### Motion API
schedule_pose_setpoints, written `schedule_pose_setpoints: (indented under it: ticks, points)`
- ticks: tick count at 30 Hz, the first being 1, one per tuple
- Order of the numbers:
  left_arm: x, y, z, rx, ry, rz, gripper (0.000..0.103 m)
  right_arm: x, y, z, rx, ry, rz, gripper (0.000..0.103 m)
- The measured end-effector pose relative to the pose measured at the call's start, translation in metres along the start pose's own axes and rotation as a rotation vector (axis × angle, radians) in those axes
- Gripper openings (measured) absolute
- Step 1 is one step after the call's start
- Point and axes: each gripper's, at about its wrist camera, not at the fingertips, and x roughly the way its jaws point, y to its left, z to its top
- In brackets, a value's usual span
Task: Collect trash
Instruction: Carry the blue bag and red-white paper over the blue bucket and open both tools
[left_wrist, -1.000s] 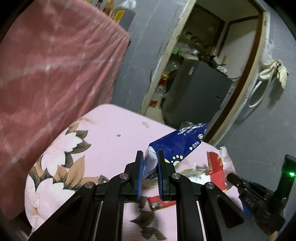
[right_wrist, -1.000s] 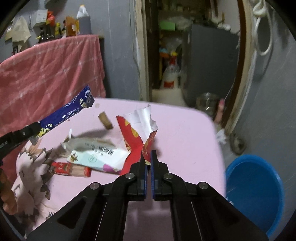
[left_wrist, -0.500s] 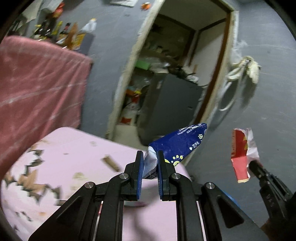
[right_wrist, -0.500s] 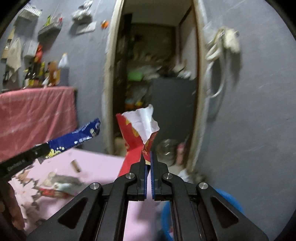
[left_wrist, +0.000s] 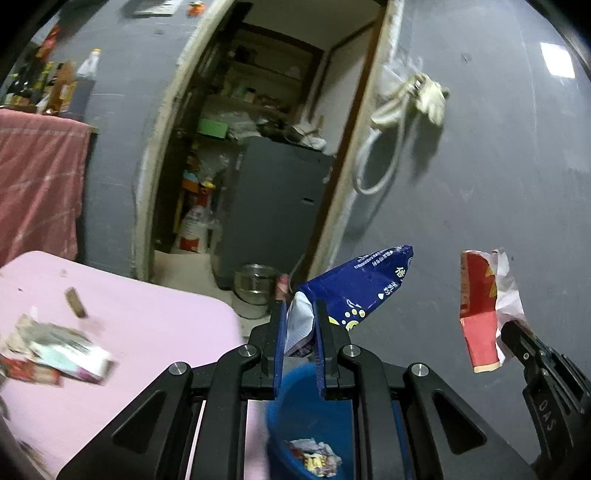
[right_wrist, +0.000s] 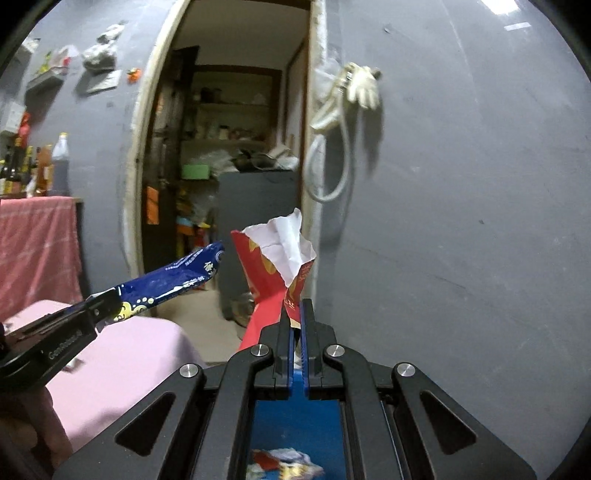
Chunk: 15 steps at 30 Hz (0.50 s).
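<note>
Blue-padded jaws of the left gripper (left_wrist: 300, 310) were clamped on the white end of a blue wrapper (left_wrist: 354, 291) jutting up-right, while the right gripper (right_wrist: 295, 310) pinched a torn red wrapper (right_wrist: 280, 258), both held above the blue bucket (left_wrist: 306, 410).

"GenRobot.AI" on left tongs (right_wrist: 107, 306)

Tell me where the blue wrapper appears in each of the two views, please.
Left wrist view: the blue wrapper is at centre, held in the left claw.
Right wrist view: the blue wrapper is at left of centre, pointing right.
Shared landmark: the white glove hanging on the grey wall.
</note>
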Motion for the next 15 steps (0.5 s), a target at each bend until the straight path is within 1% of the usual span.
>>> schedule_pose_setpoints:
  ticks: [3, 6, 11, 12, 15]
  points:
    - [0.017, -0.025, -0.015, 0.038, 0.016, -0.005, 0.011, 0.005, -0.023, -0.018, 0.031, 0.029, -0.017, 0.001]
    - [0.032, -0.04, -0.03, 0.063, 0.043, -0.003, 0.011, 0.012, -0.04, -0.032, 0.038, 0.062, -0.029, 0.001]
    - [0.05, -0.053, -0.052, 0.095, 0.095, 0.009, 0.011, 0.029, -0.055, -0.051, 0.051, 0.13, -0.024, 0.001]
    - [0.055, -0.055, -0.056, 0.104, 0.115, 0.013, 0.011, 0.031, -0.057, -0.053, 0.054, 0.14, -0.022, 0.001]
    - [0.065, -0.054, -0.068, 0.112, 0.155, 0.022, 0.011, 0.037, -0.061, -0.06, 0.061, 0.175, -0.012, 0.001]
